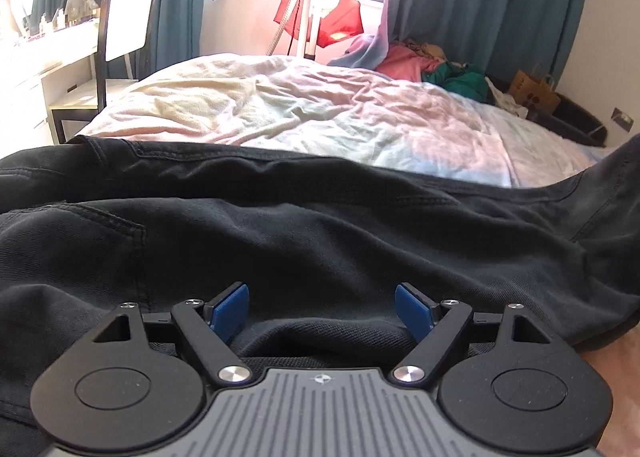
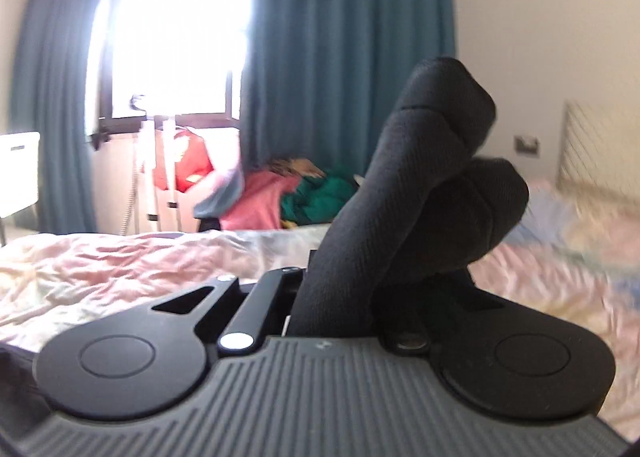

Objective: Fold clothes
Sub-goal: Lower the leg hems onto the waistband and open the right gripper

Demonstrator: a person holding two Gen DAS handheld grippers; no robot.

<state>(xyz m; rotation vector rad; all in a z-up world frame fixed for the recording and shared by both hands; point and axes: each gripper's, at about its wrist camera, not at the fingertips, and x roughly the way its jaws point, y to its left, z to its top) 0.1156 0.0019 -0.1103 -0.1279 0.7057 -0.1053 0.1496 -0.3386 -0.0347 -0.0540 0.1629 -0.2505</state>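
Observation:
Black trousers (image 1: 304,225) lie spread across the bed in the left wrist view, waistband to the left and a leg running off to the right. My left gripper (image 1: 322,307) is open, its blue pads (image 1: 230,307) low over a fold of the black cloth. In the right wrist view my right gripper (image 2: 360,277) is shut on a thick bunched end of the black trousers (image 2: 424,177), which sticks up between the jaws and hides the fingertips.
The bed has a crumpled pastel sheet (image 1: 320,109). A heap of pink and green clothes (image 1: 424,67) lies at the far side. A red garment hangs on a white stand (image 1: 316,17). A chair and desk (image 1: 116,37) stand left; a paper bag (image 1: 534,91) right.

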